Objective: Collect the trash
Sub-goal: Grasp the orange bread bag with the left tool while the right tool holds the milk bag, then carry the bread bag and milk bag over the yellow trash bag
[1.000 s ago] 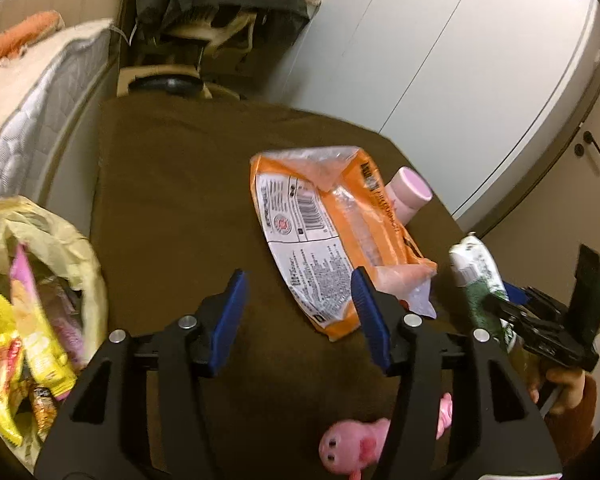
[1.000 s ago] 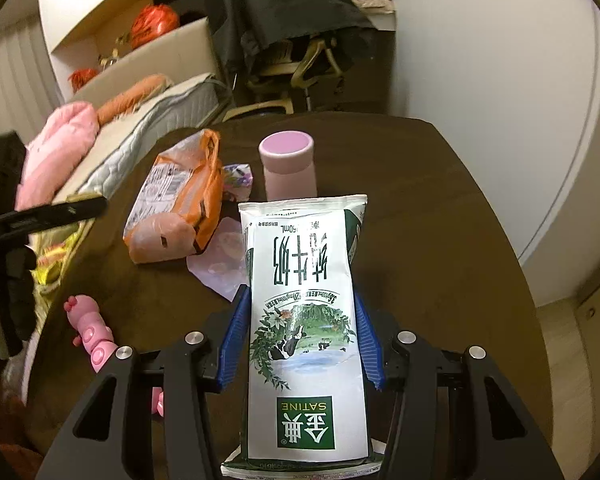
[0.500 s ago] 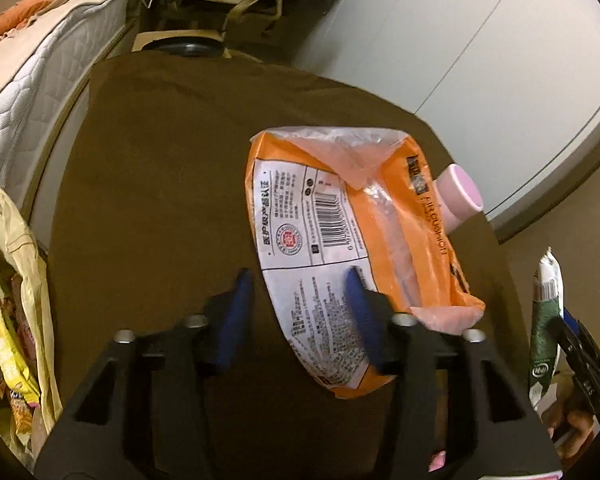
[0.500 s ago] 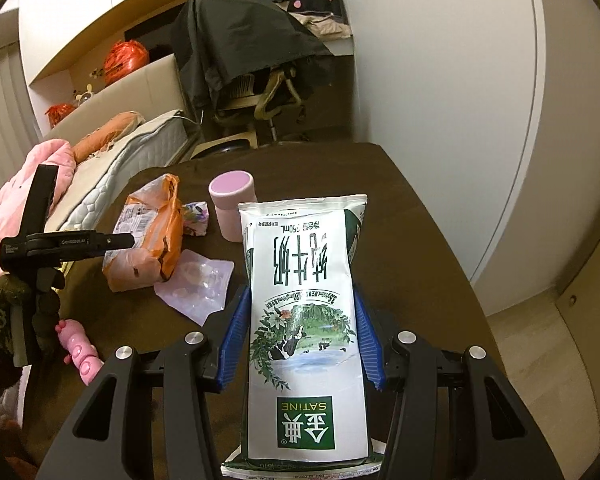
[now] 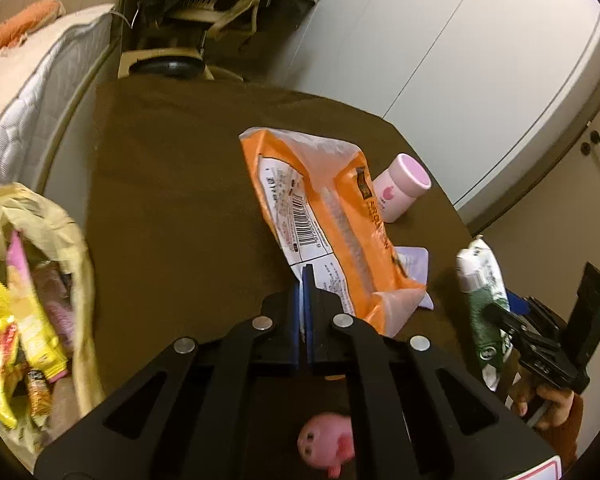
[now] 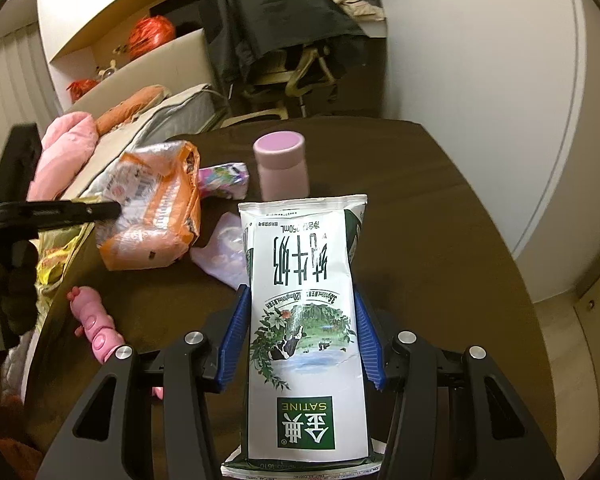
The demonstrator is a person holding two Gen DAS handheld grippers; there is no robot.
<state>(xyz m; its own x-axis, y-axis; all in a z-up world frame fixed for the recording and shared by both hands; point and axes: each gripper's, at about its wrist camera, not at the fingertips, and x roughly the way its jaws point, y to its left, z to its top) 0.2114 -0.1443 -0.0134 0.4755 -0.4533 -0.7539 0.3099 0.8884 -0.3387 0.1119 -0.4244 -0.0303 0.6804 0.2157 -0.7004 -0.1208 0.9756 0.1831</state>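
Observation:
An orange snack bag [image 5: 332,208] [image 6: 156,208] lies on the brown table [image 5: 172,200]. My left gripper [image 5: 304,276] [image 6: 114,209] is closing to a pinch, its blue pads meeting on the bag's near white edge. A green-and-white milk pack [image 6: 300,240] [image 5: 482,280] stands upright between the fingers of my right gripper [image 6: 300,296], which is shut on its sides and held above the table's near right part. The yellow trash bag [image 5: 60,224], with several wrappers inside, hangs open off the table's left edge.
A pink cup [image 5: 400,188] [image 6: 282,168] stands behind the orange bag. A clear plastic wrapper [image 6: 224,252] and a purple wrapper [image 6: 224,178] lie beside it. A pink pig toy [image 5: 326,440] [image 6: 96,324] lies near the front edge. A bed and a chair stand beyond the table.
The left gripper moved onto the orange bag and its jaws closed from wide apart onto the bag's near edge. The right gripper still holds the milk pack.

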